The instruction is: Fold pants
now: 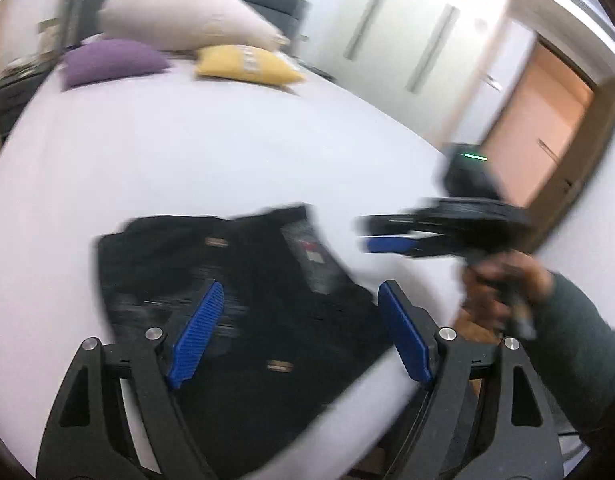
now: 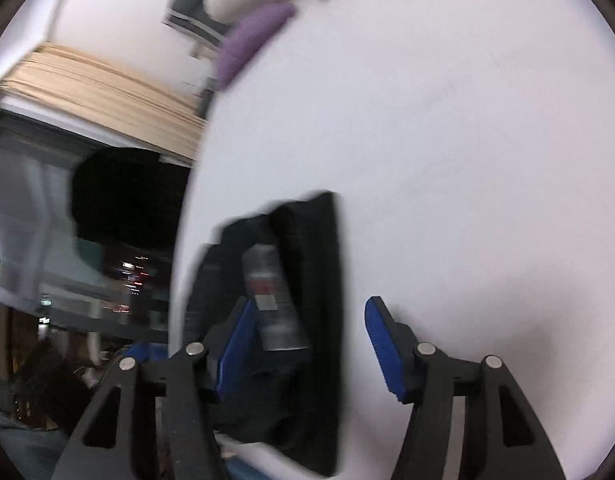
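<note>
Black pants point(image 1: 243, 292) lie folded in a compact block on the white bed point(image 1: 187, 152), near its front edge, with a grey label showing. My left gripper point(image 1: 299, 292) hovers just above them, open and empty, blue pads apart. My right gripper point(image 1: 383, 238) shows in the left wrist view to the right of the pants, held in a hand. In the right wrist view the pants point(image 2: 307, 280) lie below my right gripper point(image 2: 311, 308), which is open and empty. Both views are blurred by motion.
A purple cushion point(image 1: 111, 60), a yellow cushion point(image 1: 243, 64) and a large beige pillow point(image 1: 187, 12) lie at the head of the bed. White wardrobe doors point(image 1: 407, 28) and a wooden door point(image 1: 547, 120) stand to the right. A dark window point(image 2: 87, 240) is beyond the bed's edge.
</note>
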Action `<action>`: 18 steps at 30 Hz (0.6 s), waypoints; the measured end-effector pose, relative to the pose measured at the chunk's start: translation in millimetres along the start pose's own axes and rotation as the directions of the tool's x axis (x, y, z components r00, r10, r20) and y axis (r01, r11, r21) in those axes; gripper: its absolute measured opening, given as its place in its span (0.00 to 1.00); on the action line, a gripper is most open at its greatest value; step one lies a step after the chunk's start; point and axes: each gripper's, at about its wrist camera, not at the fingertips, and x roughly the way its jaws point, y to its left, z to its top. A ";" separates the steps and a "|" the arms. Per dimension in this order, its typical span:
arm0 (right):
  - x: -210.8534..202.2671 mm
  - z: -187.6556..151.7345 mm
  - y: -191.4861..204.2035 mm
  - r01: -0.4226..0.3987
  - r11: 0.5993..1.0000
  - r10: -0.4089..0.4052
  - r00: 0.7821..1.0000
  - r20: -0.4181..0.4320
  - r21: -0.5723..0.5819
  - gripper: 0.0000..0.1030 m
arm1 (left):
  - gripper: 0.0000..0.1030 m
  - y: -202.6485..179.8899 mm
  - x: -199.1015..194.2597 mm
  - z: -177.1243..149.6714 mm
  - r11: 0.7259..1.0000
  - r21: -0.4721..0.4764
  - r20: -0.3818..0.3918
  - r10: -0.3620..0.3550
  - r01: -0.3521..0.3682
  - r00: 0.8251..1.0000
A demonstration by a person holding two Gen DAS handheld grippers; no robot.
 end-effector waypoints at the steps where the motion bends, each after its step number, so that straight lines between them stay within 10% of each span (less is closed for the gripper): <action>1: 1.8 -3.9 16.1 -0.043 0.998 0.043 0.999 -0.005 -0.034 0.60 | 0.77 9.0 0.5 -2.0 1.000 -0.021 -0.002 0.021 -0.021 1.000; 4: 24.0 -17.6 55.0 -0.128 0.983 0.118 0.990 -0.083 -0.133 0.60 | 0.77 40.6 8.9 1.7 0.995 -0.094 -0.024 0.035 -0.037 0.999; 8: 70.9 -35.1 33.5 -0.003 0.996 -0.013 0.980 -0.198 -0.084 0.56 | 0.75 57.5 42.0 -4.9 0.989 -0.136 -0.110 0.046 -0.061 0.993; 10: 76.9 -41.4 13.5 0.036 0.999 -0.041 0.980 -0.194 -0.031 0.08 | 0.75 52.9 43.2 -14.5 0.993 -0.083 -0.114 0.080 -0.090 0.990; 11: 70.8 -43.5 4.8 0.033 0.999 -0.032 0.984 -0.176 0.006 0.01 | 0.75 48.3 43.7 -16.1 0.994 -0.056 -0.113 0.089 -0.095 0.990; 18: 33.4 -29.2 31.0 0.047 0.998 -0.049 0.995 -0.082 -0.033 0.16 | 0.75 58.8 26.7 12.4 0.997 -0.073 -0.043 0.037 -0.040 0.998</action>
